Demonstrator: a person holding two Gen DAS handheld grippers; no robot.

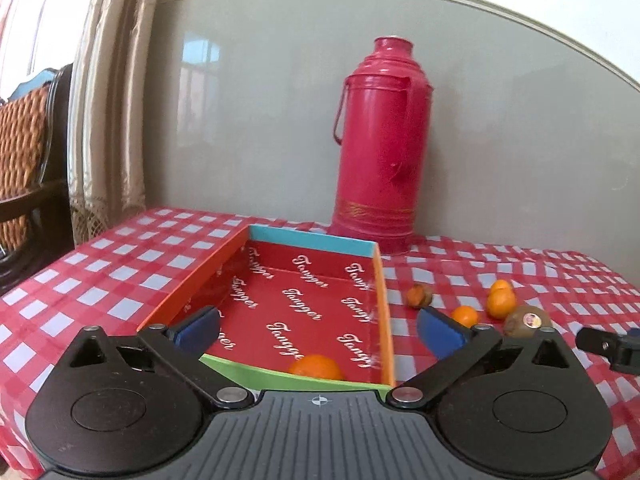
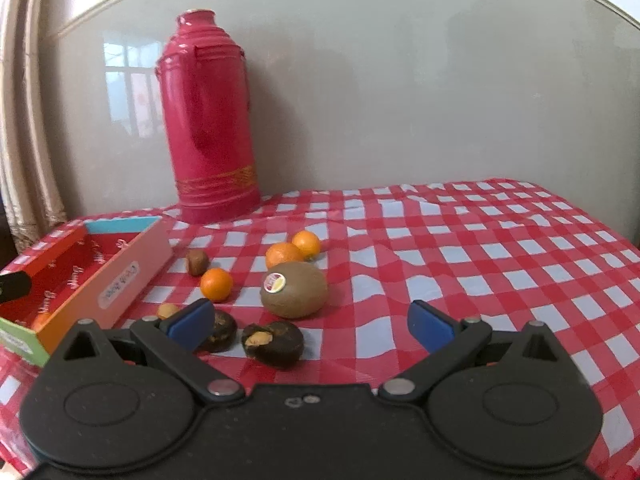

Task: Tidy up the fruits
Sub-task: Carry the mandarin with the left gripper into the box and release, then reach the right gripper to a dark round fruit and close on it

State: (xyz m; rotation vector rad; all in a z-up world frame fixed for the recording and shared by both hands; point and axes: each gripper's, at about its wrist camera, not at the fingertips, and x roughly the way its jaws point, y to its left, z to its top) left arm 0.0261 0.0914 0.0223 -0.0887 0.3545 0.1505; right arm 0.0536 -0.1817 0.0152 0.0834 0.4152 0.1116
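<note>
At the bottom of the left wrist view, the left gripper (image 1: 318, 326) is spread wide and holds nothing. Just past it, centre frame, sits the box (image 1: 386, 308), with one orange (image 1: 317, 367) against its near green wall.

In the right wrist view the right gripper (image 2: 311, 322) is likewise spread wide and empty. Between its fingers lie two dark fruits (image 2: 273, 339), one partly behind the left blue pad. Beyond them, at centre, is a kiwi (image 2: 294, 289) with a sticker, a small orange (image 2: 216, 284) to its left, then two more oranges (image 2: 294, 250) and a brown nut (image 2: 197, 261). A red flask (image 2: 210, 120) stands upper left on the checked cloth (image 2: 480, 248).
</note>
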